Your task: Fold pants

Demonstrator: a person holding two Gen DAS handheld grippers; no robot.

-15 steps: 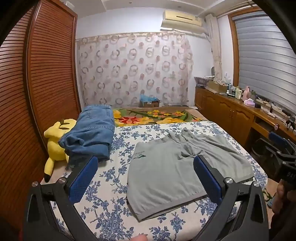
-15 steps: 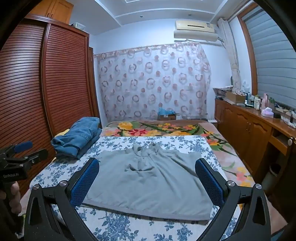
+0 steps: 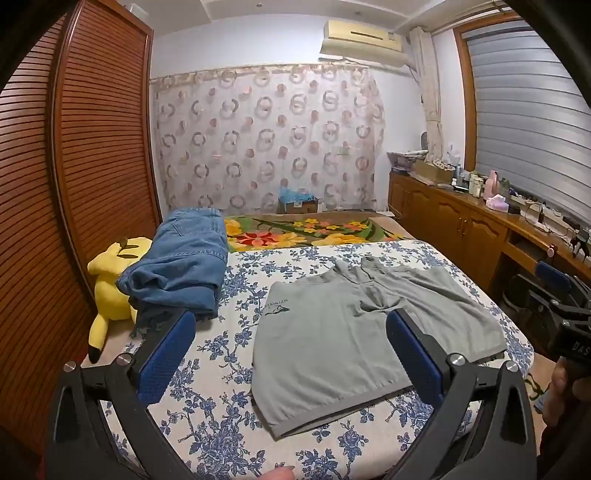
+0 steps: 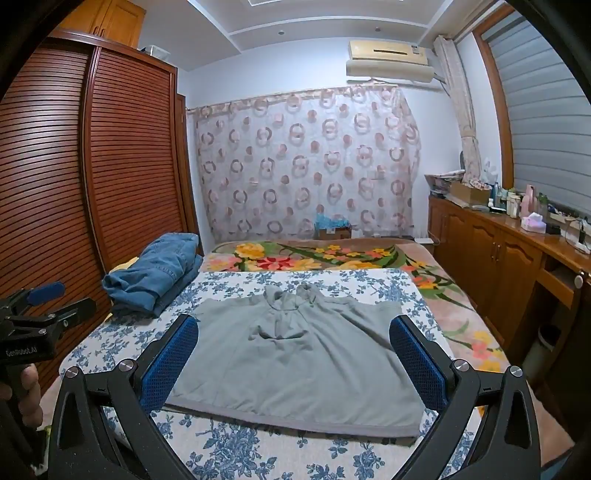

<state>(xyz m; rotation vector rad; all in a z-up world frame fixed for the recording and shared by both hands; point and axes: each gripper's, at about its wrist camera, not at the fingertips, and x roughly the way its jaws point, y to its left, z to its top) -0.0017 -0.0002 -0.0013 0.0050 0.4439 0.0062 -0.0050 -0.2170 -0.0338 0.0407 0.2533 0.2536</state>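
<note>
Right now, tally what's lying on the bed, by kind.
Grey pants, spread flat: 1
Blue denim garments, piled at the left edge, count unclear: at least 1
Yellow plush toy, beside the denim: 1
Floral blanket, at the far end: 1
Total: at least 4

Left gripper and right gripper are both open, holding nothing.

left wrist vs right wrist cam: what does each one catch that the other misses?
Left wrist only: the yellow plush toy beside the folded jeans, the dark logo on the grey shorts, and the right hand-held gripper at the frame's right edge.

Right wrist only: the left hand-held gripper at the frame's left edge, and the upper cabinets above the wardrobe.

Both: grey shorts lying flat on the floral bedsheet, jeans, curtain, air conditioner, both hand-held grippers open and empty.
</note>
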